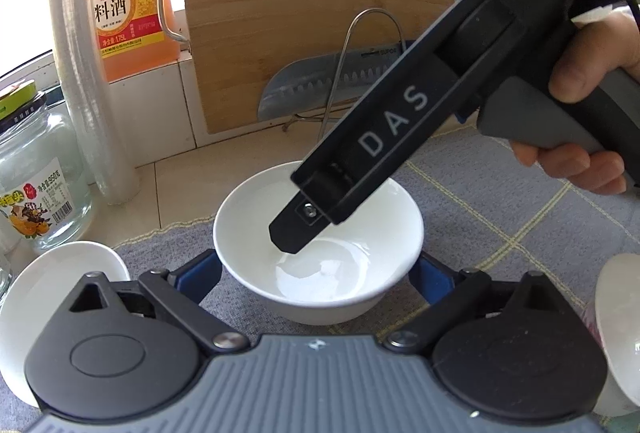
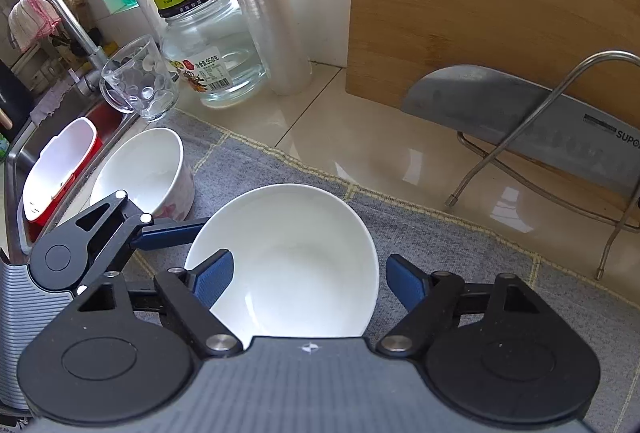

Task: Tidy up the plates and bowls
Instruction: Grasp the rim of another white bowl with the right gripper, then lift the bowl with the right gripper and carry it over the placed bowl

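Step in hand: both tongs are closing in on the plain white bowl [image 2: 288,257]; a grasp is being set up, not yet made.
Bowl, where: it is sitting on the grey checked mat [image 2: 460,245] on the surface, in front of the bamboo cutting board [image 2: 480,1] and the cleaver [image 2: 520,121] in its wire rack.
Right tongs [image 2: 308,281]: released, one blue pad [image 2: 214,279] hanging inside the bowl over the near-left rim, the other outside to the right (straddling the wall, with no contact that I can confirm).
Left tongs [image 1: 316,283]: spread wide, flanking the bowl low on either side; fingers mostly hidden behind it, so touching or not I cannot tell.
Orientation: bowl is standing upright, mouth up, empty; being round, it has no long axis beyond the vertical one through its foot.
Neighbours: a floral-sided bowl [image 2: 148,173] is resting near the sink edge, a small white dish [image 1: 56,297] is lying left of the left tongs, and a glass jar [image 2: 208,53] and tumbler [image 2: 140,81] are standing behind.
Next move, my judgement: pinching the rim wall squarely between the right pads, then lifting level toward the other bowl for nesting.
Risk: glazed rim is probably slippery.
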